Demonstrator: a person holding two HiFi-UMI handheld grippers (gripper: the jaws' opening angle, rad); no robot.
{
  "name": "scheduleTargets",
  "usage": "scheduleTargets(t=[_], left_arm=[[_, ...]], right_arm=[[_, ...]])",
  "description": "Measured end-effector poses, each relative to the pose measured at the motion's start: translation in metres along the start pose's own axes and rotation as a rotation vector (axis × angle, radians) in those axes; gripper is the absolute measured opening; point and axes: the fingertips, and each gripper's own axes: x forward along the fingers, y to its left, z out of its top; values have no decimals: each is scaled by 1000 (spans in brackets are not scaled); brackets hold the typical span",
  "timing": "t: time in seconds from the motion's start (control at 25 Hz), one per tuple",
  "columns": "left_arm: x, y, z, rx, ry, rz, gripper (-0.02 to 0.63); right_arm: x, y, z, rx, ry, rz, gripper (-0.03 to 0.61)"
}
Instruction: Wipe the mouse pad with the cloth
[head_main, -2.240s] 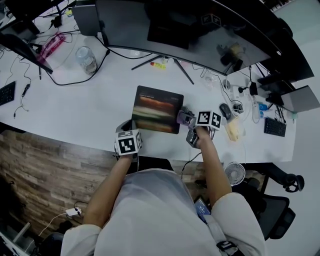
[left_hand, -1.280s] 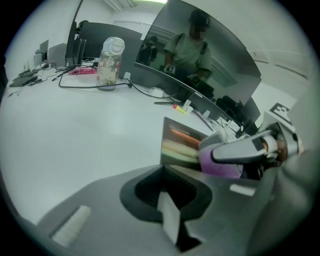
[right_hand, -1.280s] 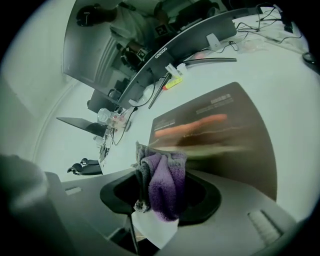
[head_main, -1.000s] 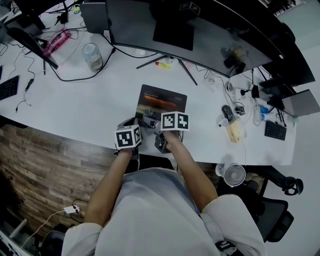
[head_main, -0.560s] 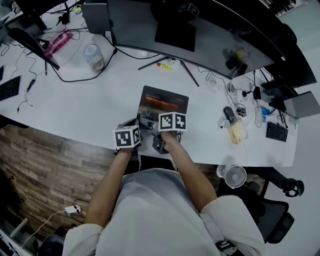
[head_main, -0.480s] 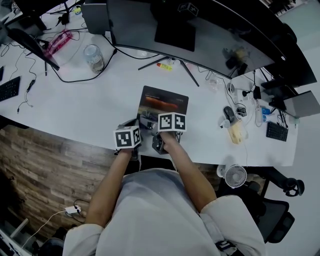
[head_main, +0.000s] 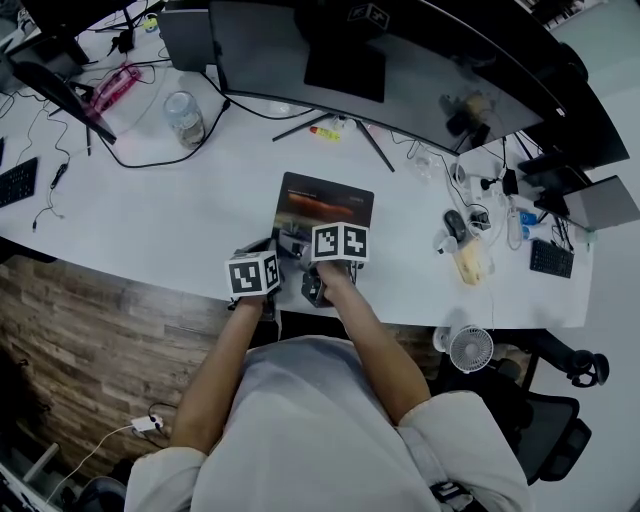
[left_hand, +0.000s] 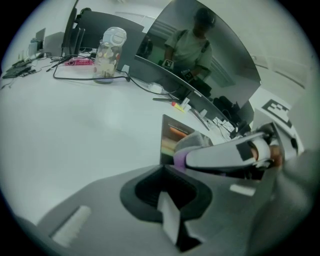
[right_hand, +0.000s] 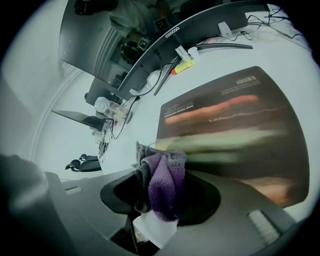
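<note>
The dark mouse pad with orange and green streaks lies flat on the white desk, in front of the monitor. My right gripper is over the pad's near-left part, shut on a bunched purple and grey cloth that rests on the pad. My left gripper sits just left of the pad's near-left corner, jaws together with nothing seen between them. The left gripper view shows the right gripper and the cloth close on its right.
A curved monitor on a splayed stand spans the back. A glass jar stands back left among cables. A black mouse and a yellow object lie to the right. The desk's front edge runs just under both grippers.
My right gripper has carried the cloth from the pad's right edge across to its near-left part, then barely shifted in the last second. The left gripper has stayed put.
</note>
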Motion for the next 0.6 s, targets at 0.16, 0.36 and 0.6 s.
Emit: scheduleTargets(t=[0.16,0.36,0.6], left_arm=[[0,1,0,0,0,-1,0],[-1,0,-2,29,-15,31,0],[-1,1,-1,1,-3,5,0]], right_arm=[[-1,-2,0,5,-4,-5,201],[-6,-6,-1,15,-8,-20,201],[-14,-17,-2,22,-8,-37,201]])
